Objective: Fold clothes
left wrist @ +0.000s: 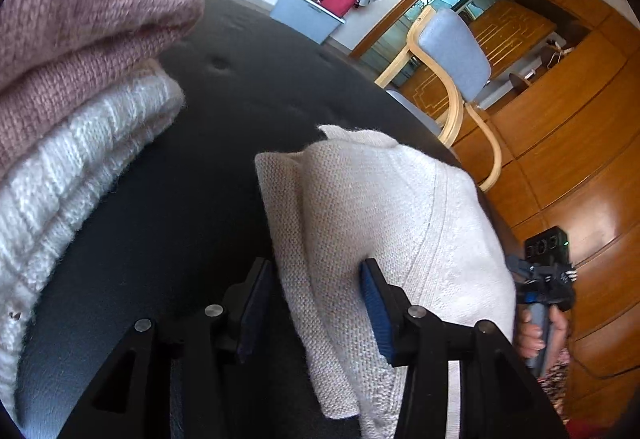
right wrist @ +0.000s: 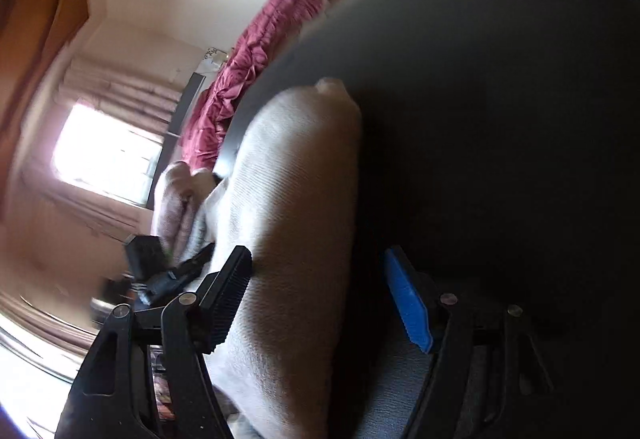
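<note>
On the black leather-like padded surface [left wrist: 248, 87], near its edge, lies the folded cream knitted garment [left wrist: 384, 223], a thick bundle with a flap hanging at its near left side. Left gripper [left wrist: 320, 303]: black two-finger tongs with blue ribbed pads, jaws spread wide, the flap of the cream garment between them and the right pad [left wrist: 374, 311] pressed against the bundle's face; nothing clamped. Right gripper [right wrist: 324, 299]: jaws likewise spread, straddling the same cream garment [right wrist: 296, 199], the black ribbed pad [right wrist: 230, 299] touching its left flank, the blue pad [right wrist: 408, 303] standing just clear on the dark surface side; view blurred. Left of the cream garment, well apart: a stack of folded knitwear, a dusty-pink sweater [left wrist: 80, 19] on top of a white chunky ribbed sweater [left wrist: 80, 167]. Beyond the cream garment, off the surface: a bentwood chair with blue-grey upholstery [left wrist: 452, 63] and brown wooden cabinets [left wrist: 568, 143]. Right of it, a hand [left wrist: 536, 335] holding the other gripper's handle.
</note>
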`<state>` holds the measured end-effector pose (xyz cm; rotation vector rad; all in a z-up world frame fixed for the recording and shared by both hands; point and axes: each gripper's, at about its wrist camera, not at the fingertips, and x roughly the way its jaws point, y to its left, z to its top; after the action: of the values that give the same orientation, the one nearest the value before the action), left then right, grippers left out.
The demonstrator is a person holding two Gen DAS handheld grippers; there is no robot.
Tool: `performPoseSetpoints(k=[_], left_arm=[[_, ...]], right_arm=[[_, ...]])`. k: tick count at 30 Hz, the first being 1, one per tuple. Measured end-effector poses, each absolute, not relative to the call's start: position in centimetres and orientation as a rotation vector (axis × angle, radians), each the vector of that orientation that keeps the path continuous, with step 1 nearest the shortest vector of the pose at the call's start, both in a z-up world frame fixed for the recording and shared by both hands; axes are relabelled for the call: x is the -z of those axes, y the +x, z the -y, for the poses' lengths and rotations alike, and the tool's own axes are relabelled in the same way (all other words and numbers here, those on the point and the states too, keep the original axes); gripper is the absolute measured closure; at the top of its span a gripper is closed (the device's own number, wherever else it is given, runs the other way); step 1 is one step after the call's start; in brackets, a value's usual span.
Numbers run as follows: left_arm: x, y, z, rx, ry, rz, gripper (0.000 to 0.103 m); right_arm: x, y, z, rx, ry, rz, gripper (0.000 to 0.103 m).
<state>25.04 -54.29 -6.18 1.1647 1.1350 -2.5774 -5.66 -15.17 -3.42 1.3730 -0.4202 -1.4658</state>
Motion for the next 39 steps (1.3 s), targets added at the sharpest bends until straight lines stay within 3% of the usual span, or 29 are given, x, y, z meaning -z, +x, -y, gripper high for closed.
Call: performPoseSetpoints(k=[5, 11, 18, 20, 22, 24, 27, 39], left_arm=[[6.6, 24.5, 55.2, 2.570, 1.177, -1.241, 0.056], [6.7, 23.8, 55.1, 2.605, 1.166, -1.234, 0.056], [6.8, 23.7, 54.3, 2.654, 1.095, -1.156, 0.056], [6.7, 23.7, 54.0, 2.667, 1.071, -1.129, 0.056], [6.7, 23.8, 53.7, 2.681, 1.047, -1.101, 0.057], [6.7, 23.8, 53.4, 2.692, 1.023, -1.083, 0.064], [6.6, 23.7, 52.4, 2.687, 0.978, -1.115, 0.073], [-0.1, 27.9, 48.6, 2.848, 0.683, -1.046, 0.084]], right_arm=[[3.3, -5.2, 17.8, 1.417, 1.396, 0.337, 0.031], [2.9, -4.1, 21.3, 1.373, 1.399, 0.264, 0.011], [3.0, -2.6, 22.4, 1.436, 1.300, 0.222, 0.012], [3.2, -2.1, 22.1, 1.464, 1.265, 0.197, 0.016], [3.4, -2.1, 21.3, 1.493, 1.231, 0.190, 0.028], [3.8, -2.5, 20.2, 1.498, 1.209, 0.223, 0.042], [3.9, -3.2, 19.1, 1.474, 1.220, 0.294, 0.052], [-1.6, -1.0, 17.4, 1.438, 1.113, 0.319, 0.055]])
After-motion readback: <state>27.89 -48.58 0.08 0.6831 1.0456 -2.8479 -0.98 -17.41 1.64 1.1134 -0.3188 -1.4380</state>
